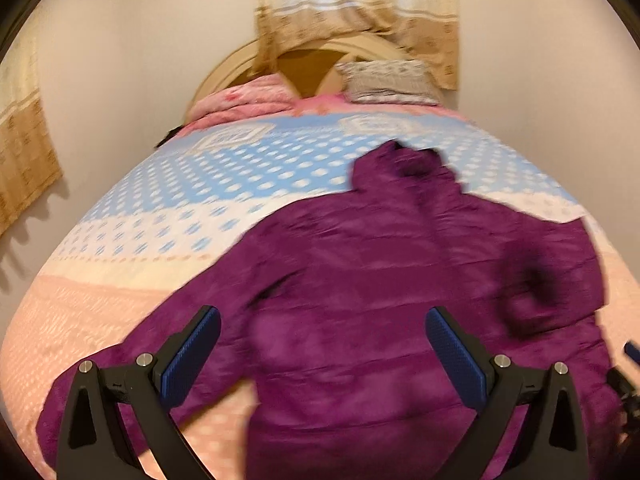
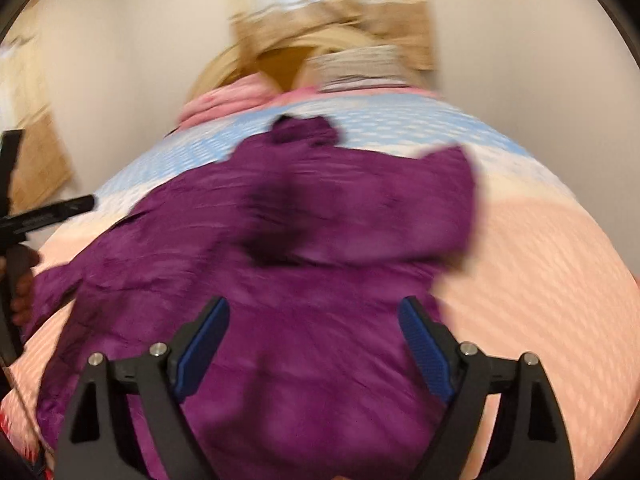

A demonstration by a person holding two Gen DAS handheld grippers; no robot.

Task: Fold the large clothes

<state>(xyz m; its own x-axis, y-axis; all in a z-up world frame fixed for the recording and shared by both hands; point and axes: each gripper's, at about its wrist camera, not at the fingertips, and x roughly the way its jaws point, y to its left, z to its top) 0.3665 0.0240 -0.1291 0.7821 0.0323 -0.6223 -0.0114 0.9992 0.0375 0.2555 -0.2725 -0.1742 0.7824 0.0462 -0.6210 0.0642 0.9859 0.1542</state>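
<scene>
The large purple quilted jacket (image 1: 380, 288) is lying spread across the pink-and-blue patterned bedspread (image 1: 168, 200), one sleeve folded onto its body. The left gripper (image 1: 322, 344) and right gripper (image 2: 314, 334) are hovering above it, fingers apart, gripping nothing.

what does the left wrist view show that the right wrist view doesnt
Only the left wrist view shows the left gripper, wide open above the purple jacket, plus a sharp look at the patterned pillow and a curtain on the side wall.

Only the right wrist view shows the right gripper, also open, and a hand gripping a black handle at its left edge.

Both show the jacket spread on the bed, one sleeve folded across it, the pink blanket and the window curtain.
</scene>
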